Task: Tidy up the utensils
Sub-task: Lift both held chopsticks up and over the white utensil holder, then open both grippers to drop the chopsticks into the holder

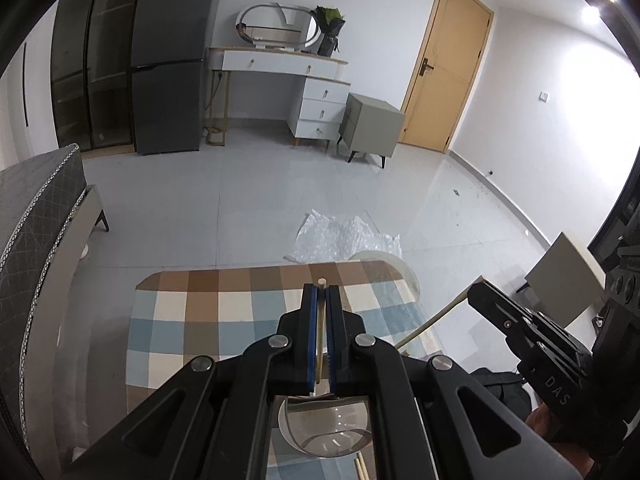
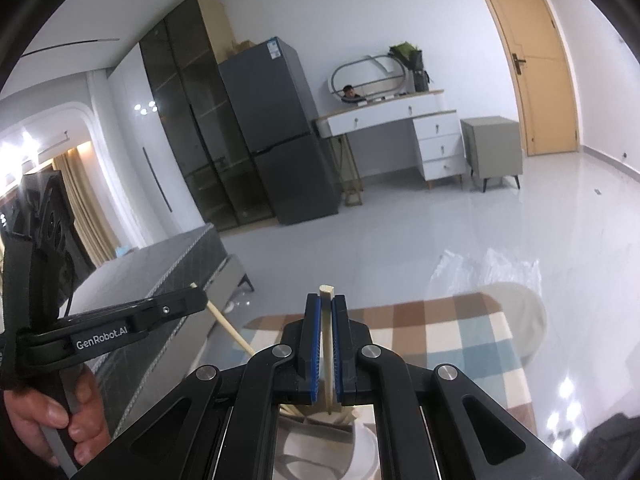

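Note:
My left gripper (image 1: 321, 292) is shut on a pale wooden chopstick (image 1: 320, 320) that stands up between its blue pads, above a clear glass bowl (image 1: 324, 432). My right gripper (image 2: 327, 300) is shut on another wooden chopstick (image 2: 328, 344), held upright over a white holder (image 2: 320, 448) with more chopsticks in it. The right gripper also shows in the left wrist view (image 1: 480, 292) at the right, its chopstick (image 1: 436, 322) slanting down. The left gripper shows in the right wrist view (image 2: 200, 300) at the left, with its chopstick (image 2: 228, 326) slanting.
A table with a checked cloth (image 1: 208, 320) lies below both grippers. Loose chopsticks (image 1: 362, 468) lie on it near the bowl. A white round stool (image 2: 520, 312) and bubble wrap (image 1: 340, 236) are on the floor beyond. A grey bed (image 1: 36, 240) is at the left.

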A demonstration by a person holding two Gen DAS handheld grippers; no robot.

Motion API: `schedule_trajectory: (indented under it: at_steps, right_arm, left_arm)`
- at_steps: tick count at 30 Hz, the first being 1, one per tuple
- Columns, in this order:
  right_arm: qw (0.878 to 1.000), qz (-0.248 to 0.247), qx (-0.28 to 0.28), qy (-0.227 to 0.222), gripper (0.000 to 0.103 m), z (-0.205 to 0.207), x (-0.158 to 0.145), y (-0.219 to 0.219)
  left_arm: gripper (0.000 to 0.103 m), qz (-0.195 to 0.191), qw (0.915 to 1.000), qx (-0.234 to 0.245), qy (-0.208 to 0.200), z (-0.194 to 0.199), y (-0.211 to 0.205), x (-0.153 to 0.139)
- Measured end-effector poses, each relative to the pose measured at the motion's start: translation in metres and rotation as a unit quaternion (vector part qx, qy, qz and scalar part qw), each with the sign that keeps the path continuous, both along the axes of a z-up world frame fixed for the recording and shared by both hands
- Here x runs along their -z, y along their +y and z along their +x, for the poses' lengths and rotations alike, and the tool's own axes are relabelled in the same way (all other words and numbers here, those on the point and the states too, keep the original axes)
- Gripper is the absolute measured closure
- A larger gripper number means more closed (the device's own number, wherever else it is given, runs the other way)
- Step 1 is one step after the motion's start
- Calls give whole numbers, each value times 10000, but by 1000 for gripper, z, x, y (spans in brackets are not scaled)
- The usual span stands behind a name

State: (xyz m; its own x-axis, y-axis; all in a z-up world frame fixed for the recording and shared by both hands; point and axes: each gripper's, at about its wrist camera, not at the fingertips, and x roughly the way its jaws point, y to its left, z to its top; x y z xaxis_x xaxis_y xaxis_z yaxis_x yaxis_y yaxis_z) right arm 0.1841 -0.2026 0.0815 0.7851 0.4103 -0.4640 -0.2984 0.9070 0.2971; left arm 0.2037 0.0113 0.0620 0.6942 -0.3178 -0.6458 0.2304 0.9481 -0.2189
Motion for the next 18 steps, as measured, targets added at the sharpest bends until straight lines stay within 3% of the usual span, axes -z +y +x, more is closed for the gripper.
schedule_trajectory:
  at_steps: [9,13,16,18]
  right_arm:
    - [9983,-61,-143,569,95,8,38,4]
    - [9957,8,-148,917,95,3,61,1]
    - [9954,46,-142,948,95,-6,64,-2]
    - [9958,39,-140,906,84,-16,62,-5]
  left_arm:
    - [103,-160,9971,353,648,9,-8,24]
    - [102,-44,9942,422,993,6,-14,35]
    - [87,-82,9935,326,1088,-1,-11,36]
    - [65,-186,9942,203,1036,-7,-5,32]
